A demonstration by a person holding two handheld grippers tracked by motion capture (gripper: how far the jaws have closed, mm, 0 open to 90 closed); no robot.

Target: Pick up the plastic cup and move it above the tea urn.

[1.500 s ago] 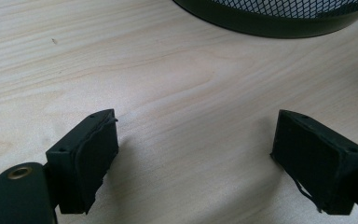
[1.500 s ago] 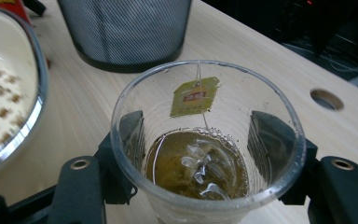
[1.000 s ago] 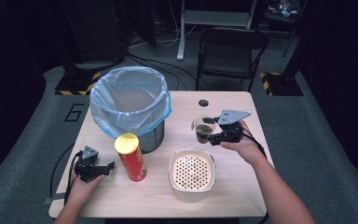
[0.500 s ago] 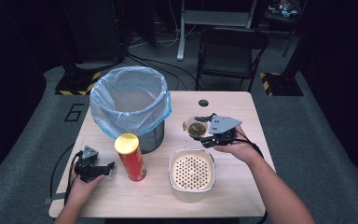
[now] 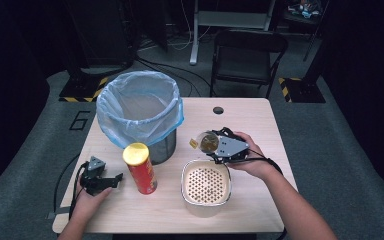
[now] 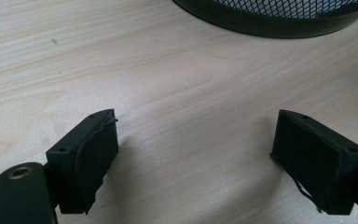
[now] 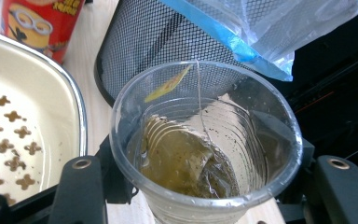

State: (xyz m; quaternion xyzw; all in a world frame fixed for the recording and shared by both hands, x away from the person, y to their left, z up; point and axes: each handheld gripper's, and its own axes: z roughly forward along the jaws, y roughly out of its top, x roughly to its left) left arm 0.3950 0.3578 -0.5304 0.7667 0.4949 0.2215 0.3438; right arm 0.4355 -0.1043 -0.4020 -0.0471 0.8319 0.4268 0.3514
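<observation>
Between bin (image 5: 145, 117) and strainer dish (image 5: 206, 182), right gripper (image 5: 211, 146) holds cup (image 5: 209, 142); left gripper (image 5: 111, 179) wide

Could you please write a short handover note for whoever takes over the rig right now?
Right tongs: shut on a clear cup with a teabag in brown liquid, held just behind the strainer bowl, right of the lined bin.
Left tongs: open, nothing between them, low over the table left of the chip can.
Done: cup picked up.
Left: probably drain the cup over the bowl and bin the teabag; nothing looks poured yet, the liquid is still in the cup.
</observation>
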